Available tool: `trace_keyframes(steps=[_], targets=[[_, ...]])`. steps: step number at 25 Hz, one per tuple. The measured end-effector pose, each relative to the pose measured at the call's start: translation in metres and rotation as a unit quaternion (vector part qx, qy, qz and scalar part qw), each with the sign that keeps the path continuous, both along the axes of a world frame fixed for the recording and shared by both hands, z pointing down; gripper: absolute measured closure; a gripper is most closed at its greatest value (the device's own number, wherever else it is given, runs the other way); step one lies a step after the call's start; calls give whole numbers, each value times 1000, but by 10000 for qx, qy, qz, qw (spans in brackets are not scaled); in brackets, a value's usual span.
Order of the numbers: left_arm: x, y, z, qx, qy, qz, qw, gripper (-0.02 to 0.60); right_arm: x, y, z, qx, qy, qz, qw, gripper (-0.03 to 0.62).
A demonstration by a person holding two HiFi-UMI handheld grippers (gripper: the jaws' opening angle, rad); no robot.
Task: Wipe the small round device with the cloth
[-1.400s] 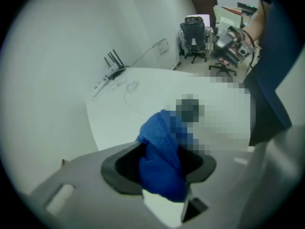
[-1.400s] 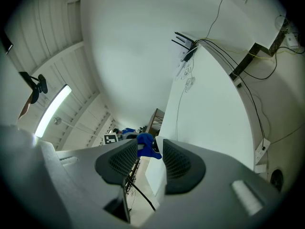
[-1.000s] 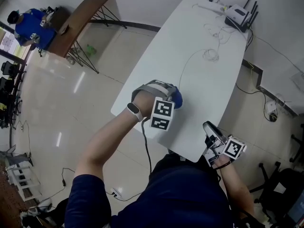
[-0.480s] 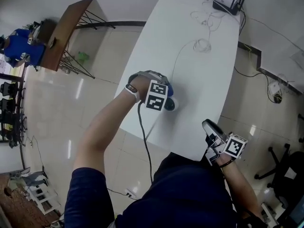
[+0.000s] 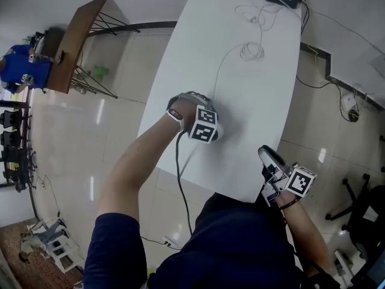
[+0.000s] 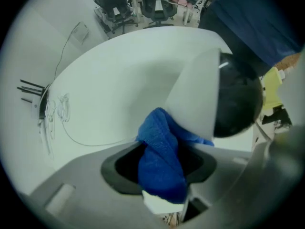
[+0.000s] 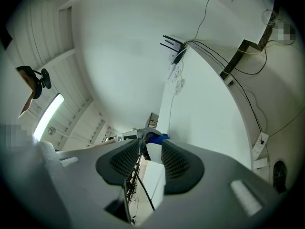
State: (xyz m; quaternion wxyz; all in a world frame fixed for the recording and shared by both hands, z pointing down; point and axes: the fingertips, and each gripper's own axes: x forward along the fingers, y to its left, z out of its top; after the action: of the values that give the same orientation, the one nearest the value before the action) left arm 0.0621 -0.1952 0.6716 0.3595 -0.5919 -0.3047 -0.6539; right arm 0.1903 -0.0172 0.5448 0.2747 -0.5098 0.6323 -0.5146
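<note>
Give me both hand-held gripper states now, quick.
Left hand-held gripper: closed on the blue cloth, which is against the small round device.
Right hand-held gripper: open, holding nothing.

the cloth (image 6: pixel 159 171) looked like soft, nubby blue terry. the small round device (image 6: pixel 198 94) had a smooth white plastic shell and a glossy black face. the table (image 5: pixel 258 101) was smooth, matt white. the floor (image 5: pixel 114 128) tiles shone.
</note>
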Motion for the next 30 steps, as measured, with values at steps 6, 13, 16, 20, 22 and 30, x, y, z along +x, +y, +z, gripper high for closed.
trace_keyframes(steps=[6,13,16,20,22,30], targets=[[-4,-14,-15,-33,326,-698,9970,380,-5,3,0,-14,42,-166,9999,444],[-50,7,-3,-89,-509,-2777,9593,380,-31,2,-4,51,-155,-375,9992,451],[-65,19,0,-520,-529,-4027,9123,385,-39,8,-5,34,-22,-502,9987,451],[-73,72,-16,-1625,-555,-5169,8386,385,-45,18,-5,37,-8,-553,9985,453],[-73,101,-20,-2069,-461,-5543,8049,385,-53,19,-10,128,-123,-591,9981,453],[-9,162,-36,-3509,1187,-7100,5989,377,-54,17,-9,98,-111,-612,9980,457]])
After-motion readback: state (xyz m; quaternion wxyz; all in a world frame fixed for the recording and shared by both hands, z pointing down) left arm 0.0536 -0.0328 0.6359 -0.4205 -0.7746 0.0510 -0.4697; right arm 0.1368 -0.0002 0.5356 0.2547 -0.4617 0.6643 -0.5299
